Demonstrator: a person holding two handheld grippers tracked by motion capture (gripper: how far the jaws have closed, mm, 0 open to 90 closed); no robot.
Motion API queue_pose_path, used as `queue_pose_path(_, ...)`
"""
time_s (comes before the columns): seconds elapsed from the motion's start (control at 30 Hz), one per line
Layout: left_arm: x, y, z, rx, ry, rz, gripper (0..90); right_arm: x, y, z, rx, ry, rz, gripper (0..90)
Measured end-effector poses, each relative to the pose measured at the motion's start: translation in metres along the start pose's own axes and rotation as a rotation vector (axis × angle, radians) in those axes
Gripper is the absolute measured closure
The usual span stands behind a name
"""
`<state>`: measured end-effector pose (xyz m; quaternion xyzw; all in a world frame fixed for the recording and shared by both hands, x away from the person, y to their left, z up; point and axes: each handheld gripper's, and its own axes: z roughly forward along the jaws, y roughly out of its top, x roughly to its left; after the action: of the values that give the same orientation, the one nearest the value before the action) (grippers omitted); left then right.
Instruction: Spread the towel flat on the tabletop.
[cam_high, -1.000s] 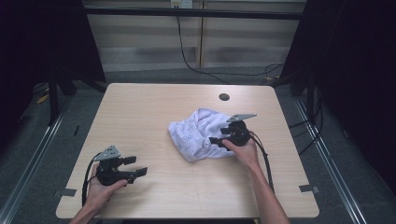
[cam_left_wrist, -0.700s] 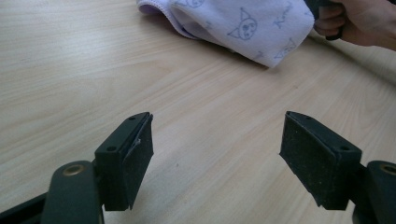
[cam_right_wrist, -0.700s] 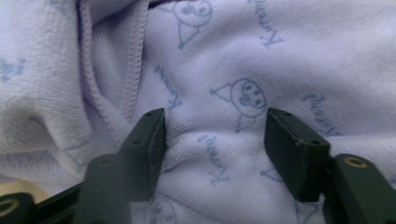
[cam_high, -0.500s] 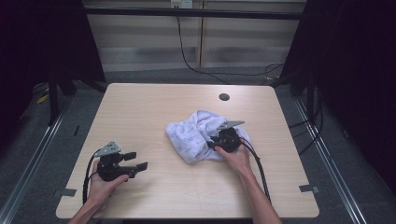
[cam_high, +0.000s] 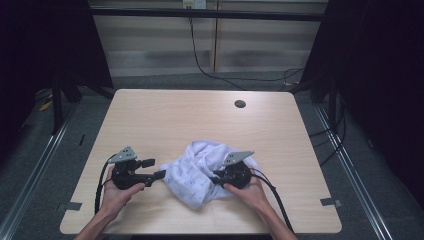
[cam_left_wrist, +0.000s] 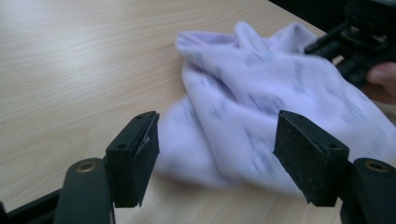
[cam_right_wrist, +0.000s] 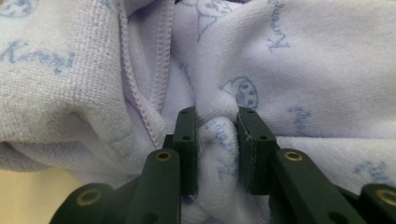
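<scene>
A crumpled pale towel lies low in the frame, just right of centre on the table. The right gripper pinches a fold of it, jaws having just closed narrow on the cloth. The left gripper sits at the towel's left edge, jaws wide, closing a little, gripping nothing.

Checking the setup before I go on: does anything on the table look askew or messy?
Only the towel: it lies crumpled in a heap, not flat. The right gripper pinches a fold of it; the left gripper is open beside it.
</scene>
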<state>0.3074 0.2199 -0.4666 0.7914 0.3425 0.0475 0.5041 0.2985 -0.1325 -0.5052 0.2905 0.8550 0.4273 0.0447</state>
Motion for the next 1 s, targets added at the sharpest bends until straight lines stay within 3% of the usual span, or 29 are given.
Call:
queue_pose_path(0.1, -0.001, 0.004, 0.005, 0.002, -0.005, -0.007, 32.7, 0.021, -0.005, -0.005, 0.026, 0.043, -0.031, 67.9)
queue_pose_path(0.23, 0.000, 0.010, 0.015, 0.014, -0.017, 0.003, 33.3, 0.038, -0.008, -0.017, 0.026, 0.044, -0.017, 52.5)
queue_pose_path(0.3, 0.002, 0.014, 0.024, 0.028, -0.022, -0.007, 32.4, 0.035, -0.004, -0.028, -0.025, 0.037, 0.022, 47.7)
queue_pose_path(0.43, 0.005, 0.022, 0.048, 0.057, -0.030, -0.028, 29.6, 0.015, 0.010, -0.043, -0.100, -0.064, 0.073, 36.8)
queue_pose_path(0.57, 0.005, 0.021, 0.069, 0.089, -0.049, -0.054, 26.1, 0.000, 0.017, -0.026, -0.061, -0.105, 0.086, 30.1)
queue_pose_path(0.7, 0.005, 0.015, 0.083, 0.153, -0.086, -0.049, 25.2, 0.000, 0.014, -0.005, -0.022, -0.096, 0.080, 28.6)
queue_pose_path(0.8, 0.001, 0.010, 0.089, 0.173, -0.147, -0.042, 40.0, 0.002, 0.011, 0.000, -0.015, -0.108, 0.081, 35.8)
queue_pose_path(0.83, -0.003, 0.008, 0.092, 0.203, -0.165, -0.029, 45.6, 0.002, 0.011, 0.000, -0.011, -0.119, 0.075, 42.5)
queue_pose_path(0.9, -0.008, 0.006, 0.092, 0.205, -0.158, 0.011, 61.3, 0.005, 0.010, 0.001, 0.000, -0.114, 0.054, 59.9)
queue_pose_path(0.93, -0.010, 0.007, 0.091, 0.201, -0.166, 0.006, 68.8, 0.006, 0.009, 0.001, 0.002, -0.099, 0.057, 68.8)
queue_pose_path(1.0, -0.007, 0.011, 0.083, 0.170, -0.162, 0.001, 75.9, 0.008, 0.009, 0.000, -0.001, -0.096, 0.053, 75.6)
